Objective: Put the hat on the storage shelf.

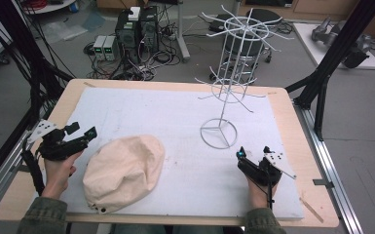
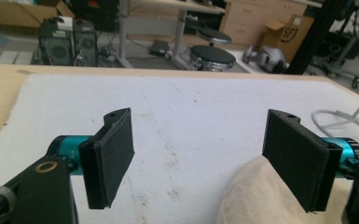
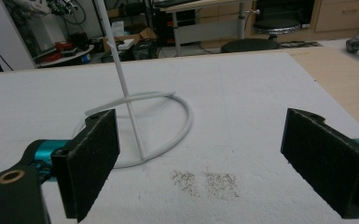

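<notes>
**Cream cap slumped on the white mat**

A white mat (image 1: 175, 122) is spread over the wooden table. A cream cloth cap (image 1: 122, 172), rumpled and domed, is seen near its front left. The left gripper (image 1: 80, 130) is held wide open beside it; the right gripper (image 1: 254, 151), empty, is spread wide by the wire rack (image 1: 226, 78).

My left tongs (image 1: 84, 130) sit low at the worktop's (image 1: 292, 122) left side, held in my left hand (image 1: 58, 170), jaws spread wide and holding nothing. My right tongs (image 1: 254, 152) rest near the right front, gripped by my right hand (image 1: 258, 187), jaws likewise wide apart and bare.
</notes>
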